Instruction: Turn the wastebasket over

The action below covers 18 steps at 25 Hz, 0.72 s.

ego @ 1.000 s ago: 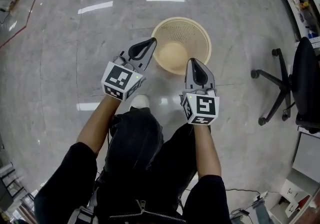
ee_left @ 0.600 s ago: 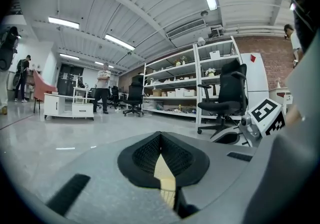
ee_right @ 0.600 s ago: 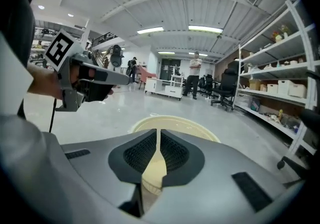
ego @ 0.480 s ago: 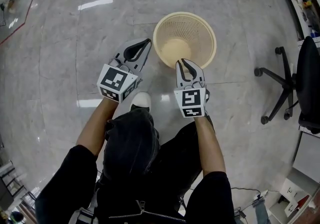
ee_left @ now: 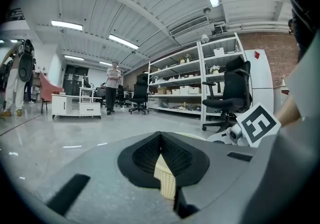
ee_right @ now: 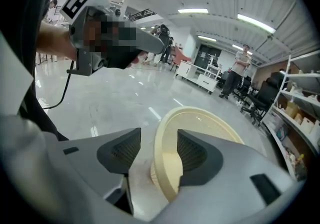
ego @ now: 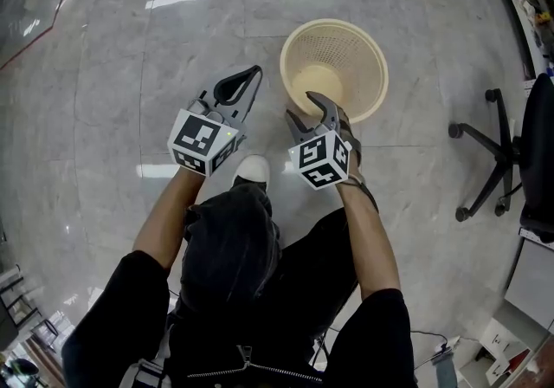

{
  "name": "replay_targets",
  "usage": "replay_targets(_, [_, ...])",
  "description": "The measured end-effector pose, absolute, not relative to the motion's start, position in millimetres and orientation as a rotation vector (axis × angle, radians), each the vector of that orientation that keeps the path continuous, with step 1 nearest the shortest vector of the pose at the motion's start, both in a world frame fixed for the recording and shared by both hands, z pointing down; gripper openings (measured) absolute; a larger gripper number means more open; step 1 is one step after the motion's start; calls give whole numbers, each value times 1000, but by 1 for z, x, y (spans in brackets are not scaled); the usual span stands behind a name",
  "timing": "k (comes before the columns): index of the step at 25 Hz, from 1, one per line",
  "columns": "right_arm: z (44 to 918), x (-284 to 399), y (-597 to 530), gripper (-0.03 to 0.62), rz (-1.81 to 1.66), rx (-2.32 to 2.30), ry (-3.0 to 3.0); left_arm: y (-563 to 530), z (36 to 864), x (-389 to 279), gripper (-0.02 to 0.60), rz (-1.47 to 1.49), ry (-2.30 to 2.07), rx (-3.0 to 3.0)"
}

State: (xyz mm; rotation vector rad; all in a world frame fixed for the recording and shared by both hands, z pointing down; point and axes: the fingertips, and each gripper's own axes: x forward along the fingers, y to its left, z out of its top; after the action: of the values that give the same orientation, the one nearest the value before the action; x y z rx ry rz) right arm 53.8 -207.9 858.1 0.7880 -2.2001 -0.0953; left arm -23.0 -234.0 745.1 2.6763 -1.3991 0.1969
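The cream mesh wastebasket (ego: pixel 334 66) stands upright on the floor with its mouth facing up. My right gripper (ego: pixel 305 111) sits at its near rim. Its jaws have just been opening, and in the right gripper view the wastebasket (ee_right: pixel 210 128) has its rim in the gap of the right gripper (ee_right: pixel 159 150), one pad inside, one outside, neither pressing. My left gripper (ego: pixel 249 74) is shut and empty, left of the basket and apart from it. In the left gripper view a sliver of the basket (ee_left: pixel 167 183) shows below the left gripper (ee_left: pixel 160 154).
A black office chair (ego: pixel 506 148) stands to the right. My white shoe (ego: pixel 253 171) is on the grey floor between the grippers. Shelving (ee_left: pixel 200 83) with another office chair (ee_left: pixel 230 93) and a standing person (ee_left: pixel 114 88) lie far off.
My right gripper has dropped toward the basket's near rim, rolled, and gone from shut to open around the rim. The left gripper has shifted only slightly and stays shut.
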Motion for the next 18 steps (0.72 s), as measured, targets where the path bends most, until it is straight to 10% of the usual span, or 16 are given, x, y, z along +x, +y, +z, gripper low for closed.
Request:
replay_targets(15, [907,40,-225,210,-86,653,-1950,-220,755,-61,5,246,-1477,2622])
replay_targets(18, [908,45,-229,81,-126,688,-1913,-218,757,-64,5,252,-1479,2619])
